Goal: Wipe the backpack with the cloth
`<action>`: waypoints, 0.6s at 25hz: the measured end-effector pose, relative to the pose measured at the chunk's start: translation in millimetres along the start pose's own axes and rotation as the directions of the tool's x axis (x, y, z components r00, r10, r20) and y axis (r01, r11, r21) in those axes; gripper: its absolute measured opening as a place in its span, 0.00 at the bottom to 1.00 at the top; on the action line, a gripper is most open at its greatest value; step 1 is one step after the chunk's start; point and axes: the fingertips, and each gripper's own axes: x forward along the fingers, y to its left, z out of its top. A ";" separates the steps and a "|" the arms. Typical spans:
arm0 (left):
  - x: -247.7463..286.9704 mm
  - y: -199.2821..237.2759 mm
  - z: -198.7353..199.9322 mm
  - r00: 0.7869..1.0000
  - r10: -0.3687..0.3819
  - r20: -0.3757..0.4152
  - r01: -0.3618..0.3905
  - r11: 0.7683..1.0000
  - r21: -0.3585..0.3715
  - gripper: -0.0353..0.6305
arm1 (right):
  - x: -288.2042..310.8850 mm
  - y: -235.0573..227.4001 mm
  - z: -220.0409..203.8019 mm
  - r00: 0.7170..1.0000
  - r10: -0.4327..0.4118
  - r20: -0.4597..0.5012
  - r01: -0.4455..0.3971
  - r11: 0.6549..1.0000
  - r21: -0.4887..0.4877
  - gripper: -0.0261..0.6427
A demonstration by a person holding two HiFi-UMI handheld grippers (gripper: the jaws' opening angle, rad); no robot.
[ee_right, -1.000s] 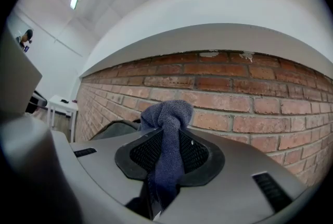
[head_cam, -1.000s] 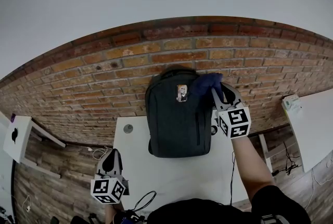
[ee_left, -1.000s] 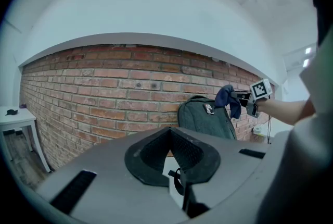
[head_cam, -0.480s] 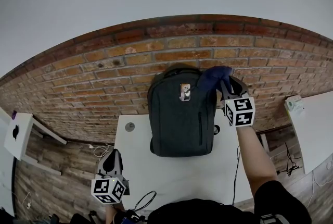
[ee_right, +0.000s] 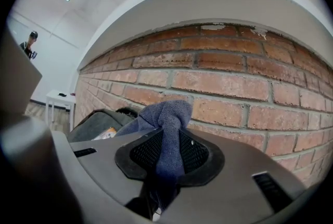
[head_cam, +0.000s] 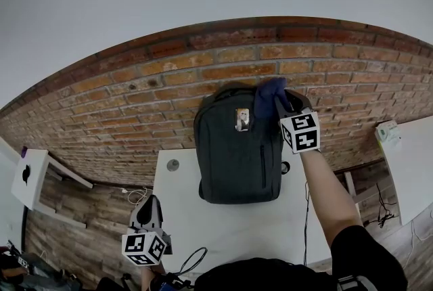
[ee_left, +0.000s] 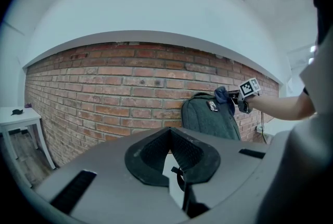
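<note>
"Backpack [head_cam: 237,147] first: where do I find it?"

"I have it upright at the far edge of the white worktop [head_cam: 223,222]. Its back is against the brick wall [head_cam: 122,114], and there is a small tag [head_cam: 241,119] high on its front."

"Run me across, left to right."

"Far left, a small white table [head_cam: 30,178] stands on the wood floor [head_cam: 81,229], well apart from everything else. Next is my left hand-held gripper [head_cam: 148,205], low by the worktop's near left corner and well clear of the backpack. Its own view shows the jaws drawn narrow, tips together, with nothing between them. A round grey disc [head_cam: 173,164] lies on the worktop just left of the backpack's foot."

"And the right side?"

"The blue cloth [head_cam: 268,99] sits against the backpack's upper right corner, close to the wall. My right hand-held gripper [head_cam: 287,102] has it. In that gripper's view the jaws are clamped on the cloth, which bunches out past the tips. The arm [head_cam: 325,188] reaches in from the near right, along the worktop's right edge."
</note>
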 end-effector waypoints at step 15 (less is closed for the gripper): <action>-2.7 -1.7 -2.0 1.000 0.003 -0.004 -0.003 1.000 0.002 0.04 | -3.9 -13.2 -26.7 0.998 -0.055 -0.017 0.055 0.998 -0.038 0.17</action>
